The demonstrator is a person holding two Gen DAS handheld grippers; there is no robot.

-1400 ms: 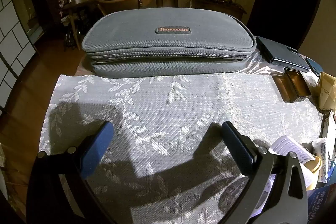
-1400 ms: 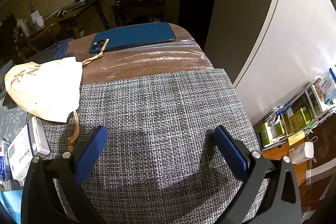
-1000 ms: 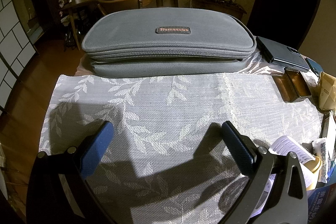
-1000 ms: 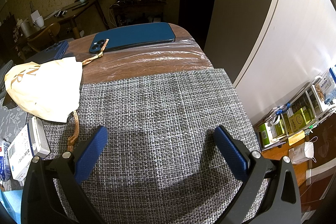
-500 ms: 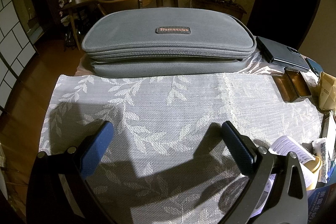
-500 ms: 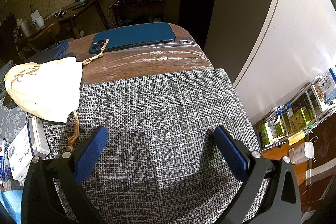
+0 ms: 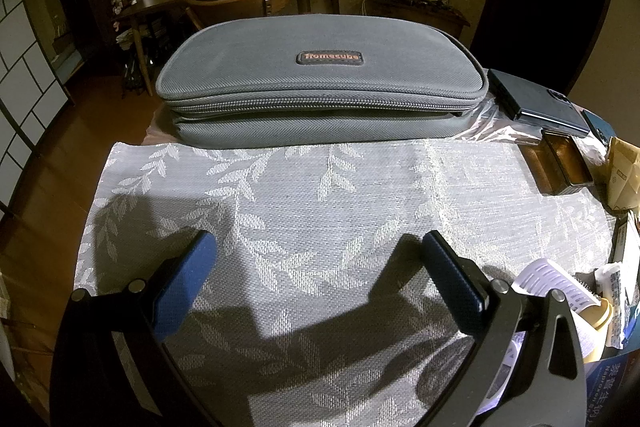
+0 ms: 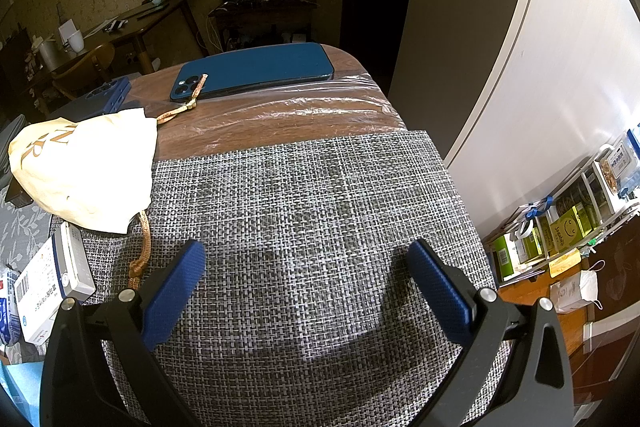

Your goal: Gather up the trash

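Observation:
My left gripper [image 7: 318, 247] is open and empty, low over a pale leaf-patterned placemat [image 7: 320, 187]. At its right edge lies a pile of loose paper and wrappers [image 7: 560, 291], close beside the right finger. My right gripper [image 8: 302, 255] is open and empty over a grey woven placemat [image 8: 312, 211]. To its left lie a white medicine box [image 8: 52, 279] and a cream drawstring pouch [image 8: 88, 167] with an orange cord.
A grey zipped case [image 7: 320, 87] lies across the far side of the leaf mat. A dark phone [image 7: 536, 103] and a small brown tin [image 7: 564, 167] sit to its right. A blue phone [image 8: 256, 69] lies on plastic film at the table's far end. The table's right edge drops to a floor with boxes [image 8: 560, 227].

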